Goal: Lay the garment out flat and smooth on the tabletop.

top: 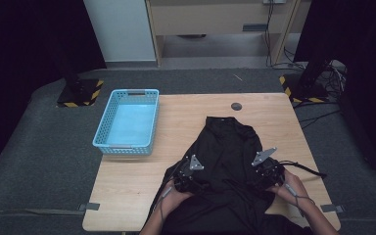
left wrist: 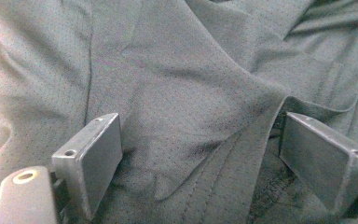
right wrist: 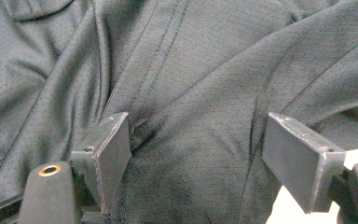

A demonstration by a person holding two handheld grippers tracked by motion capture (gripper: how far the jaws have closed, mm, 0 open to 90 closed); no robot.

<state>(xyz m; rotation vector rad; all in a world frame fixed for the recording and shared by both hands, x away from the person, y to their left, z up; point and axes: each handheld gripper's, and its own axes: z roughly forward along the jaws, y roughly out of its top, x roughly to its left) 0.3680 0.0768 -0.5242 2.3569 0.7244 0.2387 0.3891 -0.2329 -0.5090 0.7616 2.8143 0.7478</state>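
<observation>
A black, finely perforated knit garment [top: 227, 156] is spread in loose folds across the lower middle of a pale wooden table [top: 186, 112] in the high view, its lower part hanging over the near edge. A light blue plastic mesh basket [top: 127, 122] is set at the upper left of the table, well apart from the cloth. The left gripper [left wrist: 200, 154] and right gripper [right wrist: 198, 154] are held low over the fabric, each with jaws spread wide around a raised fold; the pads appear not to press it, though contact at the tips is hard to judge. For a clean grip, one single fold should be gathered between each pair of pads before closing, and both sides lifted evenly.
</observation>
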